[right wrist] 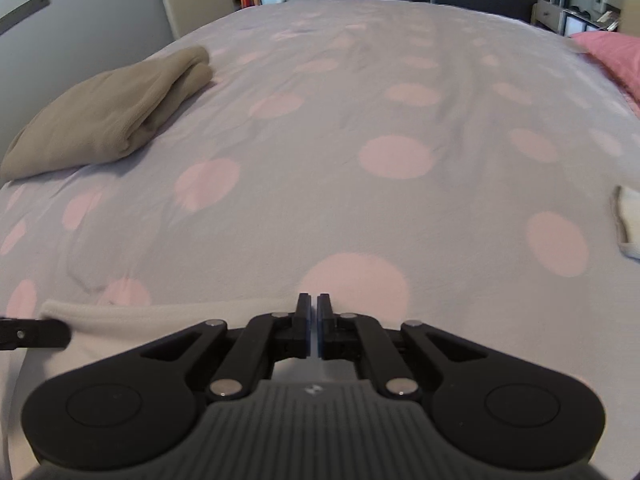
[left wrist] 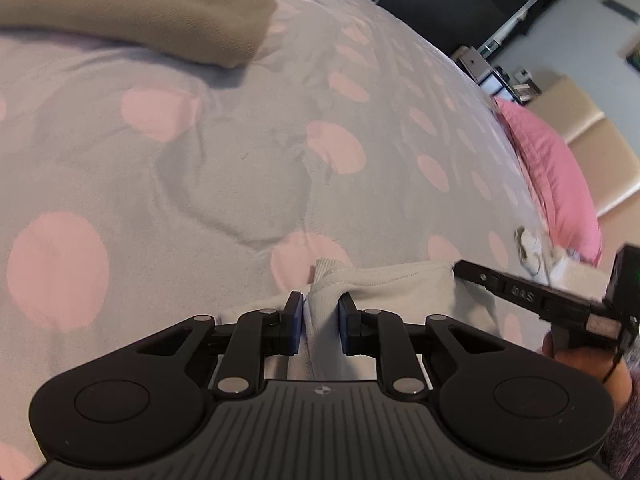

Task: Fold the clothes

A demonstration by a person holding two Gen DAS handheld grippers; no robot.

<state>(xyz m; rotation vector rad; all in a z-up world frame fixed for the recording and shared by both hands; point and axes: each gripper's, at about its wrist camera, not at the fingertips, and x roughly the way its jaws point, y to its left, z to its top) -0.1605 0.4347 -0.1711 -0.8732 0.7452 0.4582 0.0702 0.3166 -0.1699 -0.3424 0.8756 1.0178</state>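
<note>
A folded khaki garment lies at the far left of the bed, on the grey bedspread with pink dots. Nearer the cameras, the left gripper pinches a bunched fold of a light grey sweatshirt between its blue pads, the ribbed hem standing up just past the fingertips. The garment's edge stretches across to the right gripper, whose jaws are pressed almost together on the cloth, with only a thin strip showing in the narrow gap. In the left wrist view the right gripper carries raised lettering reading "DAS". Further right, a small white cloth lies near the bed's edge, and a pink pillow rests at the far right.
</note>
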